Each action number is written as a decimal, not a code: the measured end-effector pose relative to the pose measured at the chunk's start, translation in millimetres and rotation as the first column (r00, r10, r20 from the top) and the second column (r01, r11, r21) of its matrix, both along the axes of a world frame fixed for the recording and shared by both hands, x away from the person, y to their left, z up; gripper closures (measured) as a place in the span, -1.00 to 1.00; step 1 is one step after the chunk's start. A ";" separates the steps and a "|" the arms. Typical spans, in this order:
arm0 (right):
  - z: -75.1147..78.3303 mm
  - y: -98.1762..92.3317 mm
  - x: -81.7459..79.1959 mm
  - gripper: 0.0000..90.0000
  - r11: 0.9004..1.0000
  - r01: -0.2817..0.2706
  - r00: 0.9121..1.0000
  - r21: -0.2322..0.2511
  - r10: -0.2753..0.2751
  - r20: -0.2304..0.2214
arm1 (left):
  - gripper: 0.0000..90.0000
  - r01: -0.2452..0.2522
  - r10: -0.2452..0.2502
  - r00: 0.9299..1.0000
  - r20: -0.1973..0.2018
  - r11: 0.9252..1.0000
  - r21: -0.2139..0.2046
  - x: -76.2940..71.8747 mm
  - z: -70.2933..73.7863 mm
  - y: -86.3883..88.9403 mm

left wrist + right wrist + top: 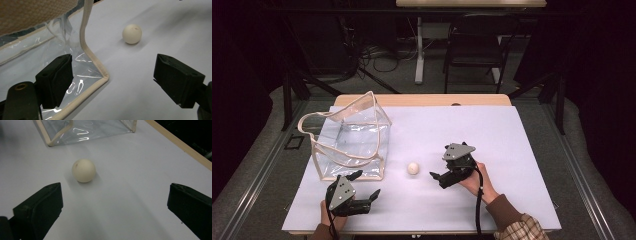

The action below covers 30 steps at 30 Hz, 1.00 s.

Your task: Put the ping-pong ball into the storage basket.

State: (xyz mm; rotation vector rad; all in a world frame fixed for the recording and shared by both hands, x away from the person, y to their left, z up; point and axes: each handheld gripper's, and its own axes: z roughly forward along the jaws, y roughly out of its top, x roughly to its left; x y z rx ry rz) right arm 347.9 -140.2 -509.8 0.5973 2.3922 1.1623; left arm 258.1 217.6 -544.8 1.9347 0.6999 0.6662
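Left to right across the white table surface (492, 145). At far left stands a clear plastic bag (354, 142) with cream fabric piping along its edges and a cream strap looped over its open top; no brand, label or writing can be read on it. Just in front of the bag's near corner, the left gripper (368, 186) is held low over the table, its jaws spread wide with nothing between them; in the left gripper view one jaw overlaps the bag's lower corner, though whether it touches the plastic cannot be told. Right of the bag, apart from it, a small ball (413, 168) rests on the bare surface: cream-white, matt, round, with what may be a faint mark near its top in the right gripper view. Further right, the right gripper (437, 176) points toward the ball, near but not touching, jaws wide and empty.
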 end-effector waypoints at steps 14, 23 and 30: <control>1.2 12.5 8.4 -1.00 1.000 -0.020 1.000 0.001 0.020 -0.015 | -0.64 -0.002 0.002 1.000 0.005 1.000 0.000 -0.3 0.4 0.4; -1.4 21.9 13.1 -1.00 0.999 -0.039 0.999 -0.019 0.039 -0.024 | -0.64 -0.004 0.004 1.000 0.007 1.000 0.001 -0.3 0.4 0.4; -2.2 27.2 18.6 -1.00 0.998 -0.048 0.998 -0.029 0.047 -0.042 | -0.64 -0.005 0.005 1.000 0.007 1.000 0.001 -0.4 0.5 0.6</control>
